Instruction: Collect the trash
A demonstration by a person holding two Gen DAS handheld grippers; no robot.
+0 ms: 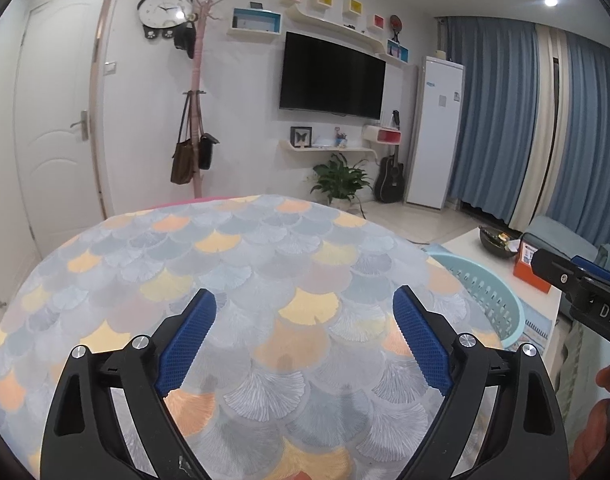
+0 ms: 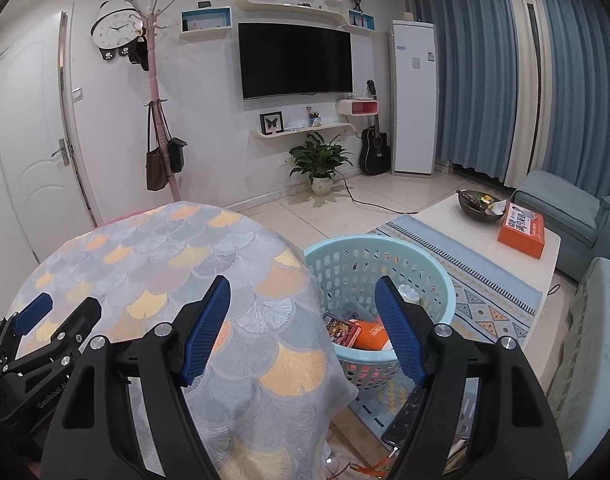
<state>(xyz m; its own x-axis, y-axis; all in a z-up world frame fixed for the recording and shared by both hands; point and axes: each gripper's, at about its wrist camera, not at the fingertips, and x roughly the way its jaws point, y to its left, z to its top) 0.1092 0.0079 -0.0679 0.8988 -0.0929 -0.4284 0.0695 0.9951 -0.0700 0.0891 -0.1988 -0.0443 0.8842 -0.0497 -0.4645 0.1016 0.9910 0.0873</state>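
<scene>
Both tools, left tool (image 1: 305, 336) and right tool (image 2: 303, 328), are being held wide and empty over the bare tabletop (image 1: 233, 264); basket (image 2: 437, 280) trash is being checked.

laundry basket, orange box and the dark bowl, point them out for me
laundry basket (image 2: 389, 244), right wrist view, far rim of the light blue basket
orange box (image 2: 523, 230), right wrist view, top face of the box on the white table
dark bowl (image 2: 475, 209), right wrist view, its near outer wall
</scene>
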